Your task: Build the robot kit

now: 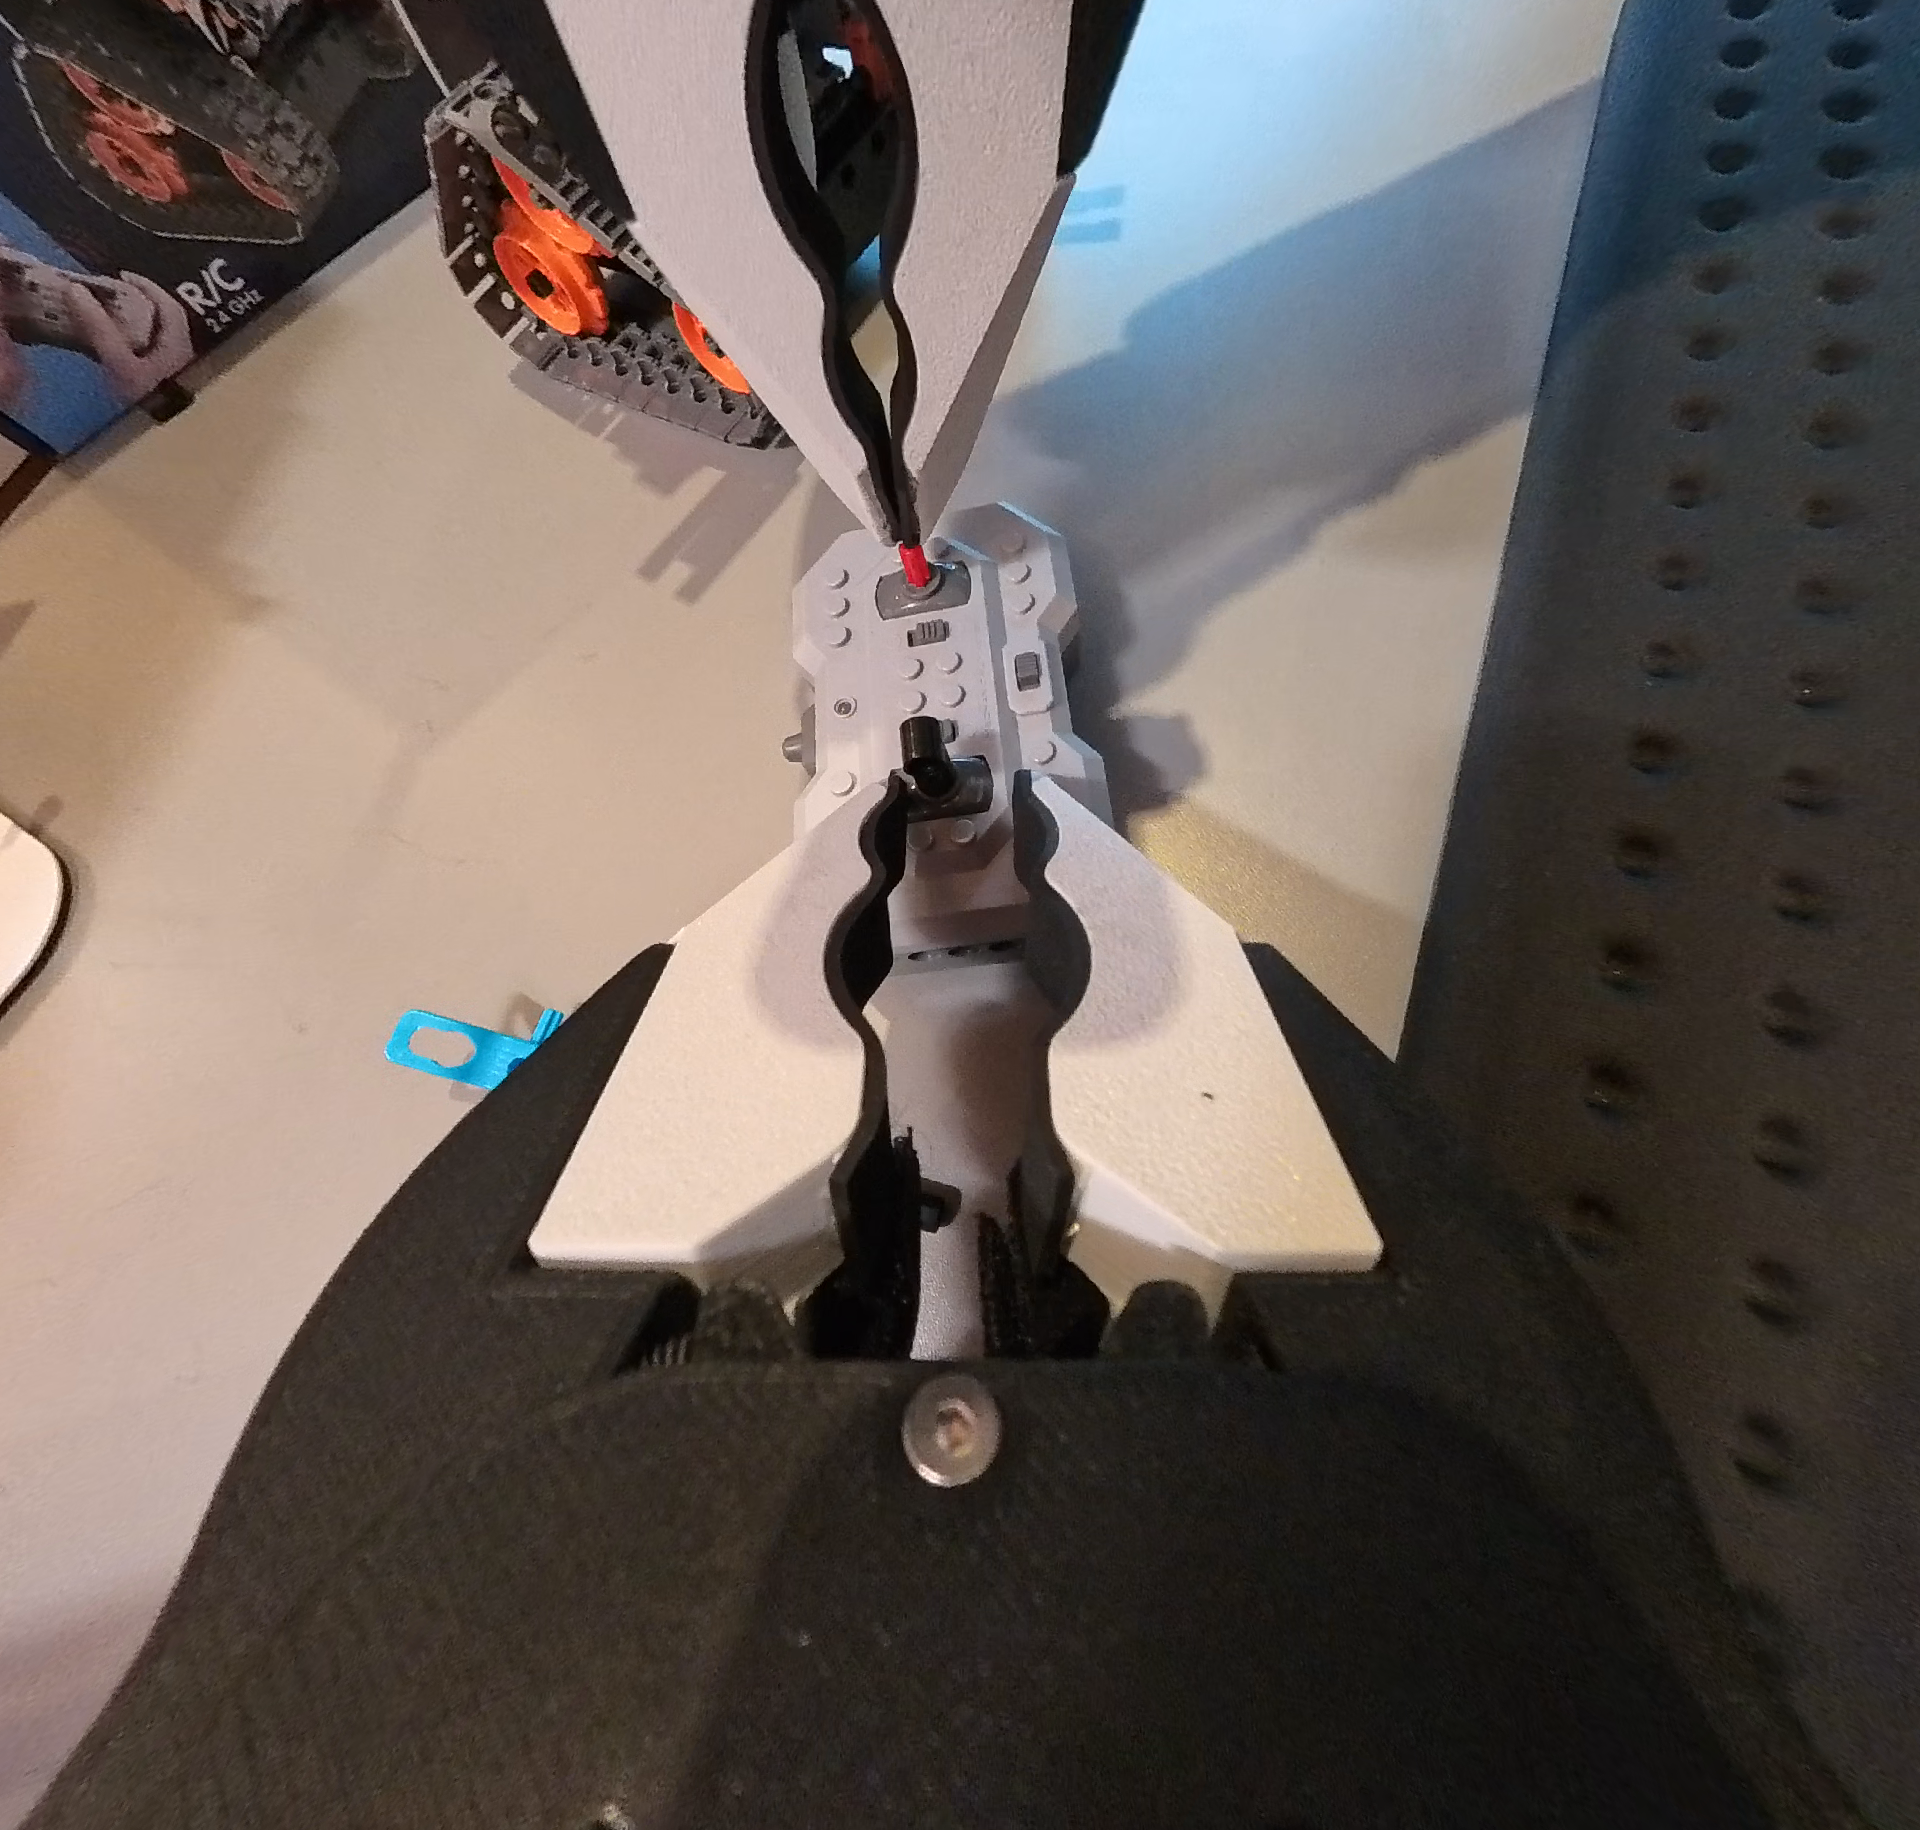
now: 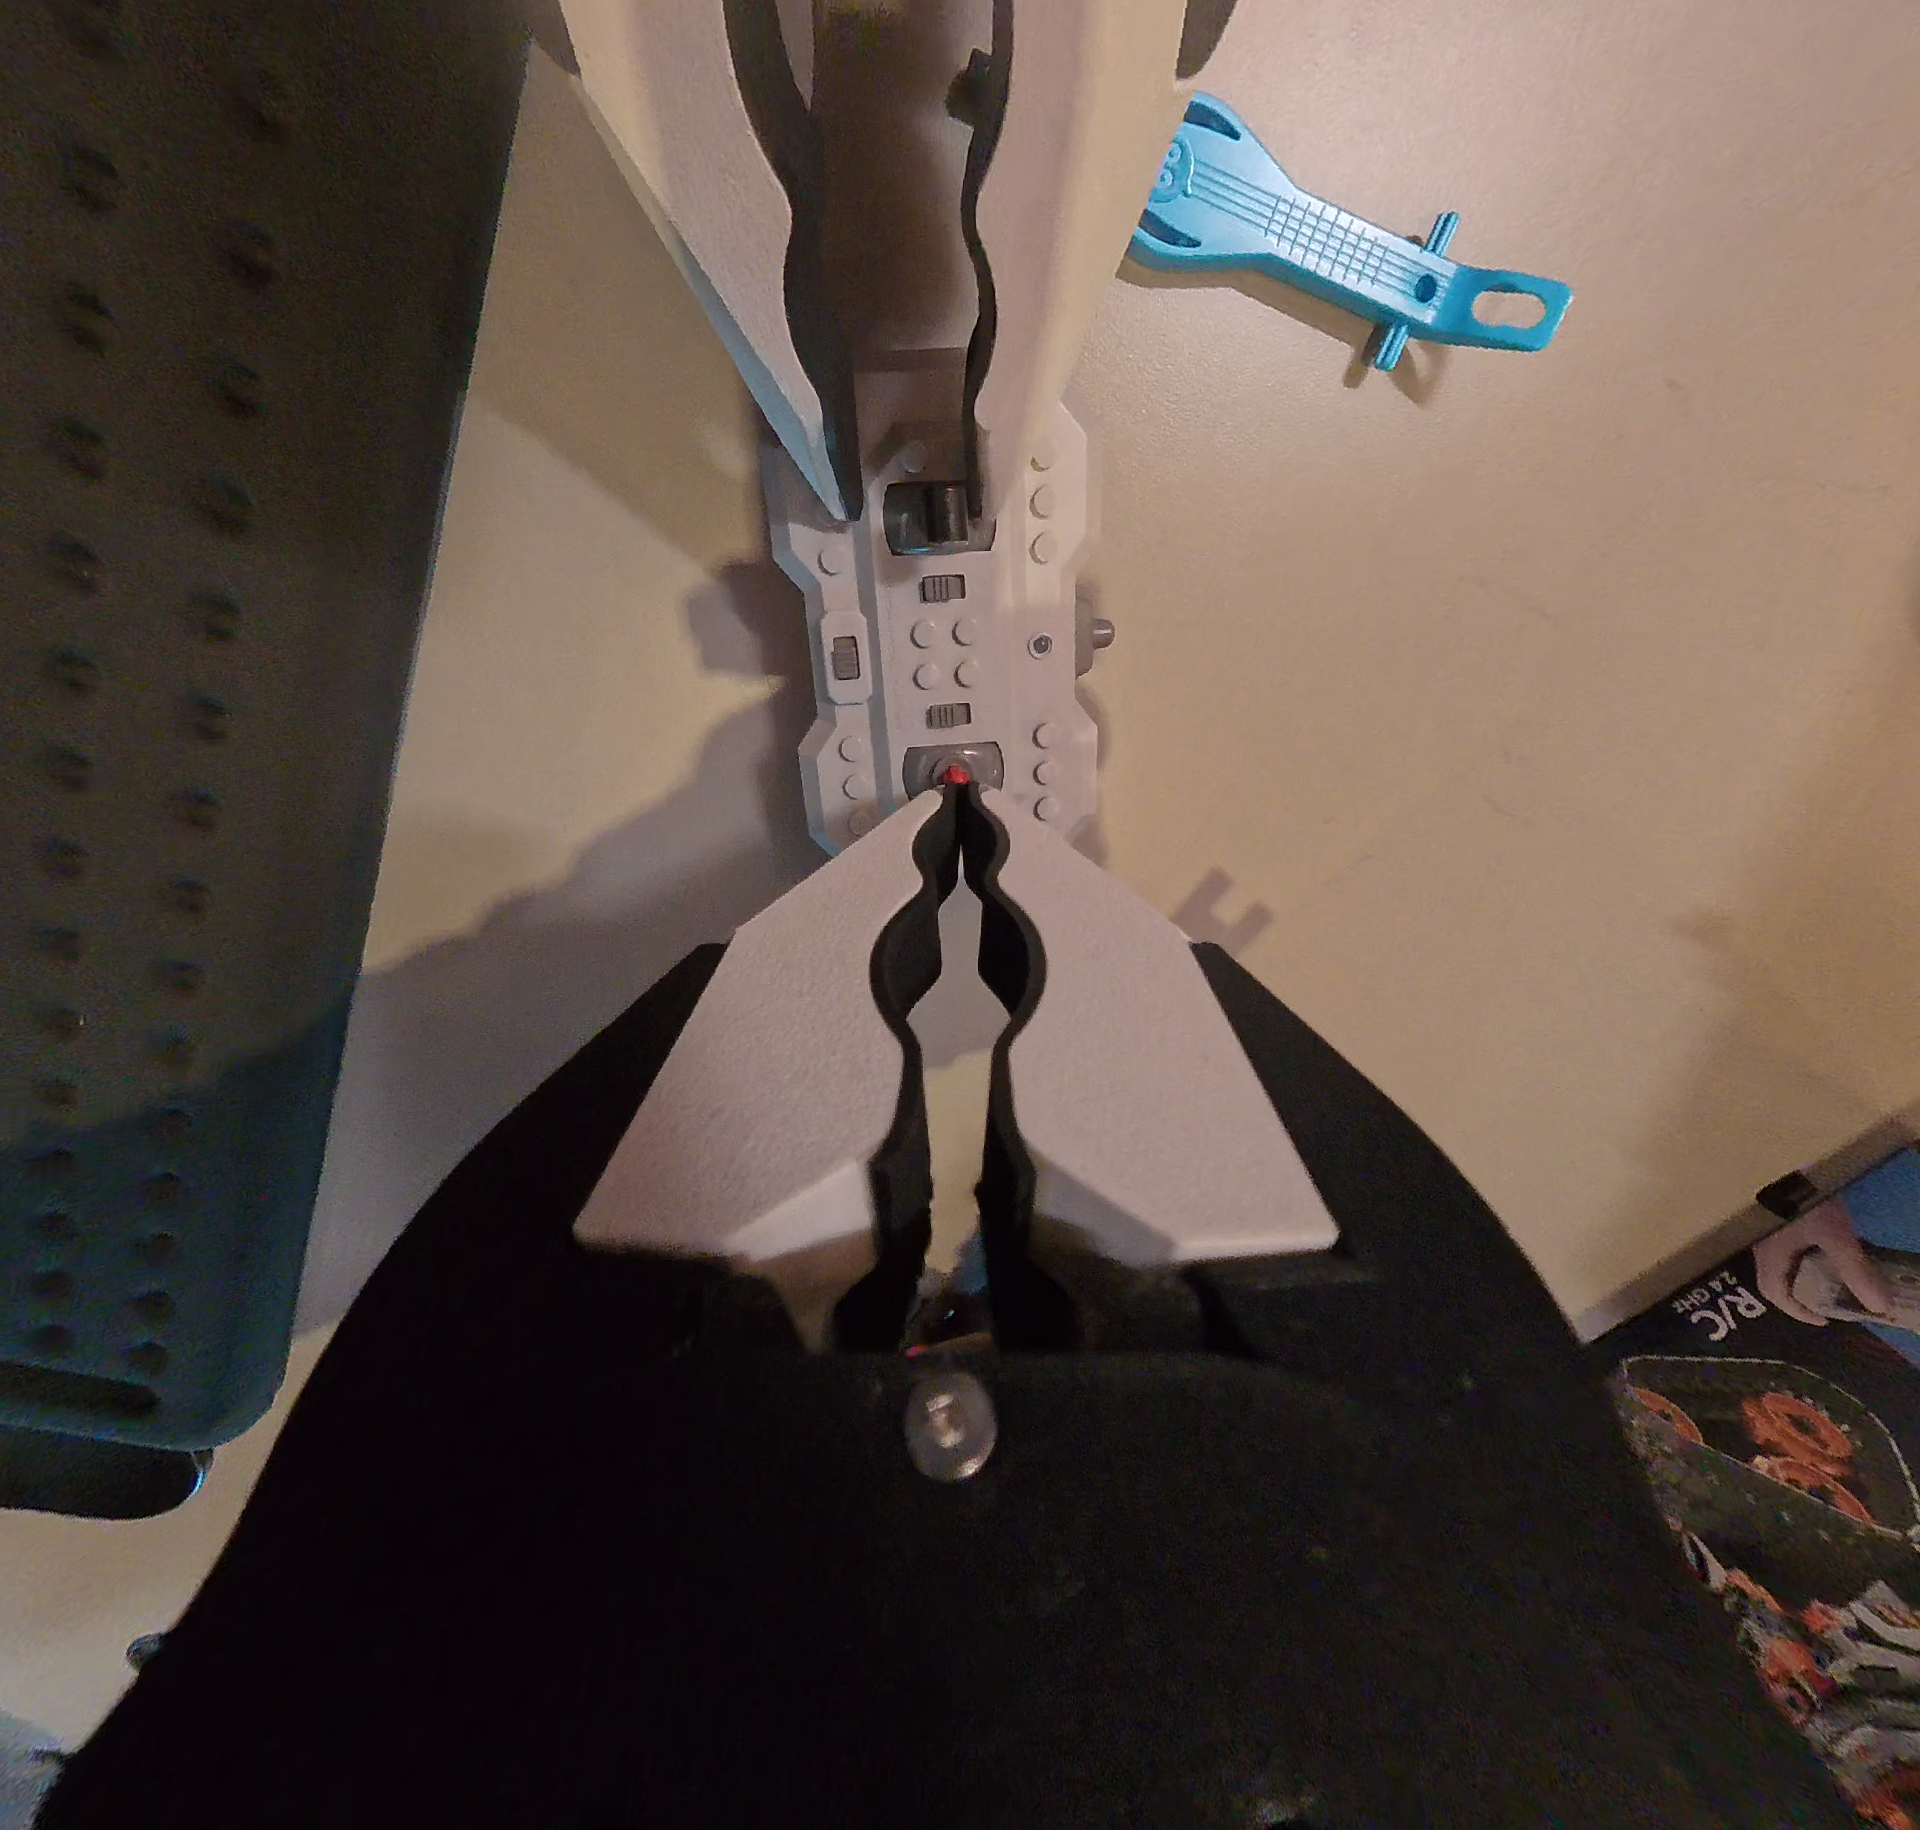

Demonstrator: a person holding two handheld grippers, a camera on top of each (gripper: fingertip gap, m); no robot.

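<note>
The right gripper (image 2: 954,812) has its jaws pinching a small red peg (image 1: 914,565) that stands in a socket at one end of a grey studded block (image 2: 940,653) lying flat on the table (image 2: 1455,741). The left gripper (image 1: 956,788) has its jaws spread around a black connector (image 1: 935,767) at the block's other end. A blue tool (image 2: 1340,242) lies near the block, a perforated dark tray (image 1: 1714,637) beside it, and a tracked toy vehicle (image 1: 582,263) farther off.

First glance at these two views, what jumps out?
Two grippers meet nose to nose over a grey studded remote-control block lying mid-table. The right gripper pinches a small red pin at one end, while the left gripper sits open around a black connector at the other. A blue brick-separator tool lies alongside.
</note>
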